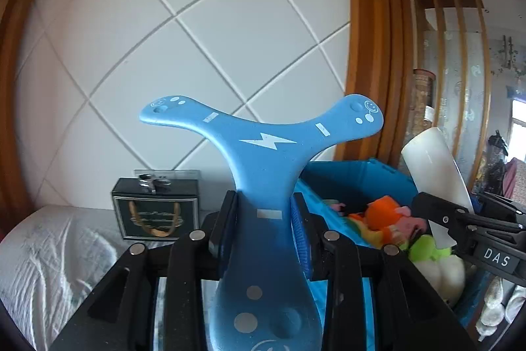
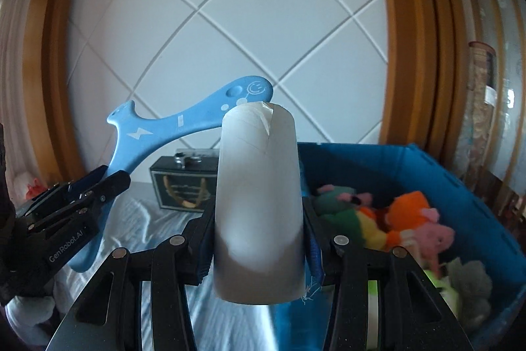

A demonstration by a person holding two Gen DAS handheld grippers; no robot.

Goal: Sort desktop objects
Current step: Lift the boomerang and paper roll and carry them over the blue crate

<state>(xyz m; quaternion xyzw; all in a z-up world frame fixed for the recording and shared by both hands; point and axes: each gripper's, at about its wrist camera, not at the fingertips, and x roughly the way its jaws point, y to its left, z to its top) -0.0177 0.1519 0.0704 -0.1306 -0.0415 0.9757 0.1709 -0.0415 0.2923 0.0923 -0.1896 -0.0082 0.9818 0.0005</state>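
Firmly, my left gripper (image 1: 264,217) clamps the matte blue three-armed foam boomerang (image 1: 263,150) by one arm, while my right gripper (image 2: 259,227) squeezes a smooth white cardboard tube (image 2: 258,203), both raised beside the blue plastic bin (image 2: 460,186). Soft plush toys (image 2: 401,219) fill that bin; left of it stands a black gift box (image 1: 156,211).

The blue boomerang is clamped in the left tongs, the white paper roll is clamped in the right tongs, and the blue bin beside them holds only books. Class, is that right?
One detail is wrong: the blue bin holds plush toys, not books, as the right wrist view shows. The blue boomerang is indeed clamped in the left tongs, and the white paper roll in the right tongs.
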